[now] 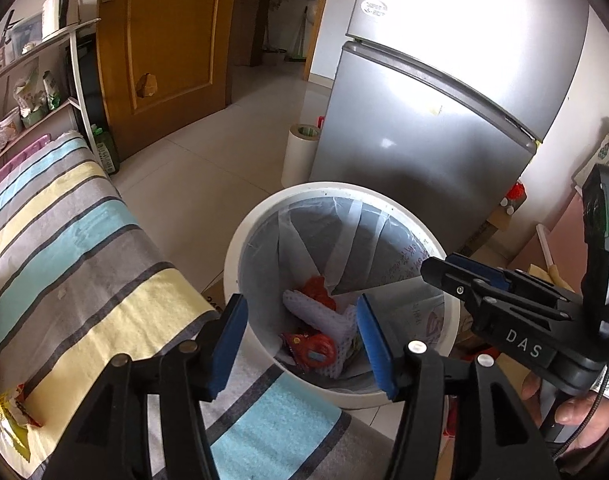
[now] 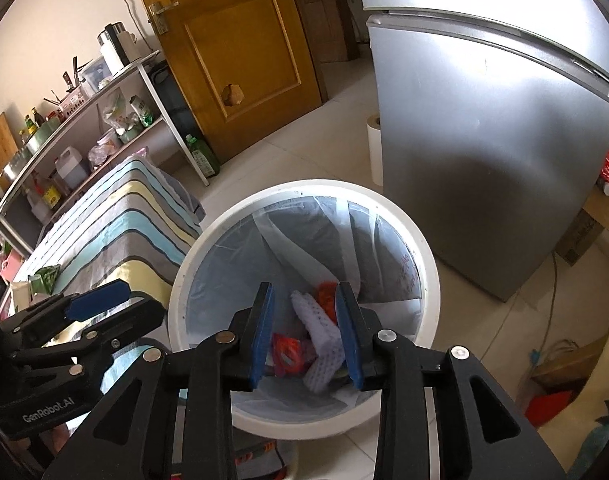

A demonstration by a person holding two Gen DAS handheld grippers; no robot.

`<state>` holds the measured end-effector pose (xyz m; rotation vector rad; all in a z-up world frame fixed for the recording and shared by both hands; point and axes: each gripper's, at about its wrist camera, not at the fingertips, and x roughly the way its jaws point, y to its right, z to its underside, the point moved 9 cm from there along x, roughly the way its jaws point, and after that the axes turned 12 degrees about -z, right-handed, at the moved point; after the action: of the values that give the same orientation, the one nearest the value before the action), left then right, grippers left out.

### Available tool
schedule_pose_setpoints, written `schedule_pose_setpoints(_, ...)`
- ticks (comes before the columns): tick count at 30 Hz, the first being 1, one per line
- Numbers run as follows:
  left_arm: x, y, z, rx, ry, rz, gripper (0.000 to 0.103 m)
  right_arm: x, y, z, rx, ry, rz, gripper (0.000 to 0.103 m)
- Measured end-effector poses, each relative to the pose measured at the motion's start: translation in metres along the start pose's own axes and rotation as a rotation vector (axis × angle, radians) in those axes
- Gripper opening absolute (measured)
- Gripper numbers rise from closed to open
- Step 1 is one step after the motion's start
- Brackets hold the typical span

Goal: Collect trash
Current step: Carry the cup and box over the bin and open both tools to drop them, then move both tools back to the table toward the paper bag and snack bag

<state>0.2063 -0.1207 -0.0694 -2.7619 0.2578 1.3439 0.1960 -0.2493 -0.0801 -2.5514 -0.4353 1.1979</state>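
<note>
A white round bin (image 1: 240,248) (image 2: 428,272) with a thin liner stands on the floor beside the striped table. At its bottom lie white foam net sleeves (image 1: 308,308) (image 2: 320,320) and red wrappers (image 1: 312,350) (image 2: 286,352). My left gripper (image 1: 304,344) hangs over the bin's near rim, open, with nothing between its blue pads. My right gripper (image 2: 306,332) hovers over the bin's mouth, also open and empty. Each wrist view shows the other gripper at its edge: the right gripper (image 1: 436,266) and the left gripper (image 2: 138,302). A yellow wrapper (image 1: 12,408) and a green wrapper (image 2: 44,276) lie on the striped cloth (image 1: 84,240) (image 2: 124,216).
A grey fridge (image 1: 424,120) (image 2: 484,140) stands right behind the bin, with a white paper roll (image 1: 298,152) at its corner. A wooden door (image 1: 164,52), a loaded shelf (image 2: 84,128) and a green bottle (image 2: 202,158) line the left. Boxes and a cable (image 2: 552,300) sit at right.
</note>
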Motion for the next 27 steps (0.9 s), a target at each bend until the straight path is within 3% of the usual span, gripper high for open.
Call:
schedule_pose_setpoints(15, -0.038, -0.046, -0.001, -0.065, 0.080, -0.070, 0.062, -0.009, -0.036, -0.007, -0.040, 0.035, -0.037, 0.033)
schedule_pose_setpoints(27, -0.075, -0.126, 0.020, -0.179, 0.126, -0.182, 0.062, 0.000, -0.105, -0.002, -0.132, 0.035, -0.130, 0.034)
